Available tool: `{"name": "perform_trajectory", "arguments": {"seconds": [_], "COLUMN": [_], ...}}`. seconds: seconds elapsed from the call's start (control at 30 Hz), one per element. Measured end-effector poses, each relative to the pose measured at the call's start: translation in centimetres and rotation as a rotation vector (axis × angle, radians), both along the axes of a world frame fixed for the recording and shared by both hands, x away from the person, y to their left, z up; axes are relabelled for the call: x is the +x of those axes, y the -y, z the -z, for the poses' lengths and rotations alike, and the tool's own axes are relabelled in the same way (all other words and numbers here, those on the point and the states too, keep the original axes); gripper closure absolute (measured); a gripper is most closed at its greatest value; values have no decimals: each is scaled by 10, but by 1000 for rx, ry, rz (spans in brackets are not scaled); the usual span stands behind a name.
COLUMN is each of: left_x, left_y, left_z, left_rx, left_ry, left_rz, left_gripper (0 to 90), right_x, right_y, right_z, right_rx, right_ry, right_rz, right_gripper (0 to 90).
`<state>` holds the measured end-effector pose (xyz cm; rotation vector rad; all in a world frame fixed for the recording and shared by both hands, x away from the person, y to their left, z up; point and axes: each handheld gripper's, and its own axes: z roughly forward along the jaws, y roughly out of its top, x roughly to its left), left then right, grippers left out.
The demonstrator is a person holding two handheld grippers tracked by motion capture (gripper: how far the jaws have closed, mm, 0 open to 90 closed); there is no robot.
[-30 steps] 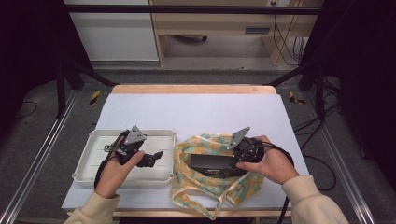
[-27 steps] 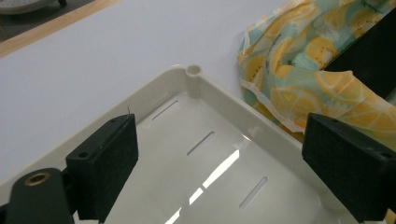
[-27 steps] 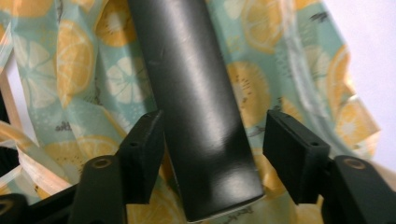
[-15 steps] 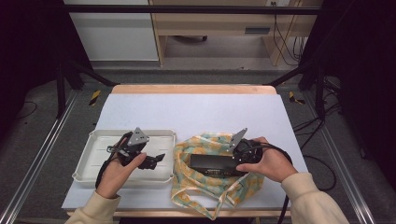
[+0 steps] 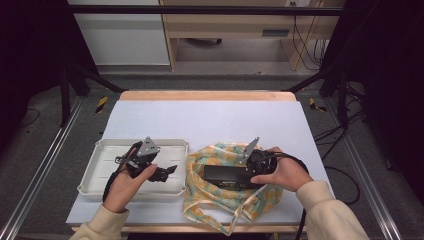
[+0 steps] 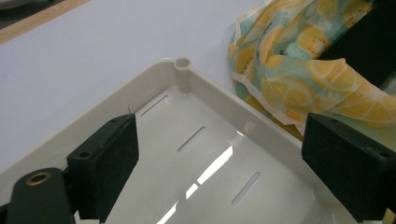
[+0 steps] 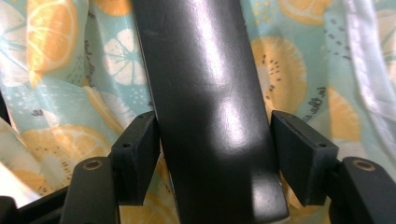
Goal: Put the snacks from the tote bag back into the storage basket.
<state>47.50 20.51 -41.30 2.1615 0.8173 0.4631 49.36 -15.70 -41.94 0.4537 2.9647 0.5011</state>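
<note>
High view shows the right claw (image 5: pixel 239 172) lying over a lemon-print cloth bag (image 5: pixel 220 200) on the white desk (image 5: pixel 210 117), closed around a long black box (image 5: pixel 225 174) that rests on top of the bag. The box lies flat, pointing toward the tray (image 5: pixel 100 150), with the person's right hand (image 5: pixel 280 172) wrapped round the claw's body behind it. In the right gripper view, the box (image 7: pixel 210 107) runs up between the two pads (image 7: pixel 137 154); both pads press its sides, and the printed fabric (image 7: pixel 60 70) spreads under it on either side.

The left claw (image 5: pixel 167 171) hangs over the white tray, near its right edge, held by the left hand (image 5: pixel 122 182). In the left gripper view its jaws stand wide apart with nothing between them, above the tray's slotted floor (image 6: pixel 201 154). The bag (image 6: pixel 299 70) lies just beside the tray's rim.
</note>
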Motion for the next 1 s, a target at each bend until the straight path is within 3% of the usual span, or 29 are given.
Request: {"name": "perform_trajectory", "arguments": {"seconds": [0.2,0.53,0.77,1.0], "left_x": [0,0,0,1], "left_y": [1,-2,-2,-3], "left_z": [0,-1,-2,-2], "left_rx": [1,-9,-9,-13], "left_ry": [-2,-4,-6,-6], "left_rz": [6,4,6,3], "left_gripper": [111,111,111,111], "right_x": [3,3,0,-5], "right_y": [-3,1,5,10], "right_z": [9,9,8,1], "right_rx": [-22,-14,15,79], "right_ry": [-23,-16,13,39], "right_rz": [-8,-33,-54,-68], "right_gripper": [349,398,410,425]}}
